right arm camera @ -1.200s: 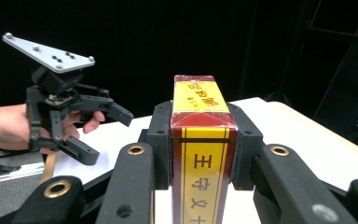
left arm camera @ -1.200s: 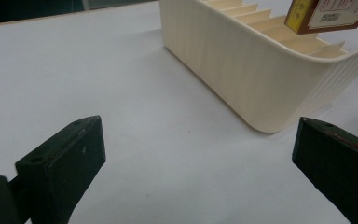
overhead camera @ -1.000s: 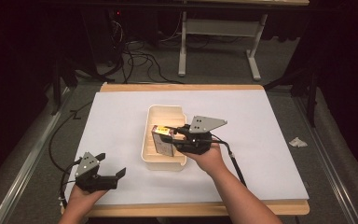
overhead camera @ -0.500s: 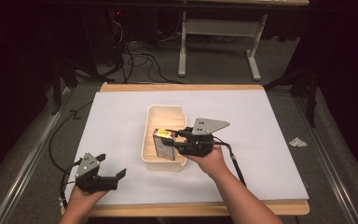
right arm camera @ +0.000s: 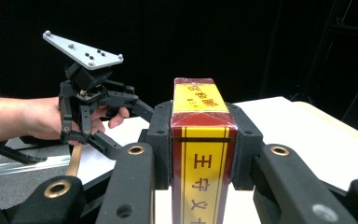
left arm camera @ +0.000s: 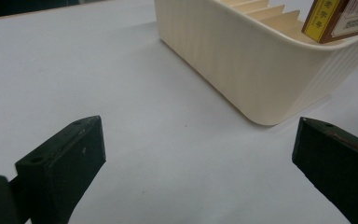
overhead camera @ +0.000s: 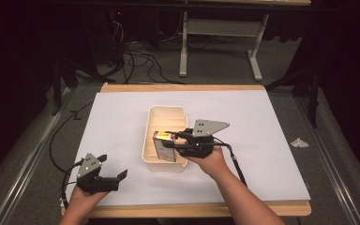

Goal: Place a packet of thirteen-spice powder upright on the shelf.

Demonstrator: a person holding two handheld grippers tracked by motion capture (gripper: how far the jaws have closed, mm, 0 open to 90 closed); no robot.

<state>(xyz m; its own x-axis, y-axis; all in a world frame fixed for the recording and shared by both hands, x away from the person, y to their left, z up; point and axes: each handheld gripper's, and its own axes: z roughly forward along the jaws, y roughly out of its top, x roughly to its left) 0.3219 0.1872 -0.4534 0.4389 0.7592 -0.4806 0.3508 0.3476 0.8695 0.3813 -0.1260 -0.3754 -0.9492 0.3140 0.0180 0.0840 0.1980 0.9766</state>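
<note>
Right tool [overhead camera: 176, 142] pinches yellow-and-maroon printed carton [overhead camera: 163, 145] over cream ribbed plastic bin [overhead camera: 155, 123]. Left tool [overhead camera: 113, 169] spread near white table [overhead camera: 262, 122] front edge; right gripper view shows carton lettering.

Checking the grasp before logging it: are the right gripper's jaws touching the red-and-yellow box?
Touching. The right gripper view shows the right gripper with both black jaws pressed against the box's sides.

From my seat, the box [right arm camera: 200, 154] runs off the bottom edge of the right gripper view, and I can't see its lower end there. In the left gripper view the bin [left arm camera: 261, 60] is cut off at the top and right edges. I can't read the box's small print.
</note>
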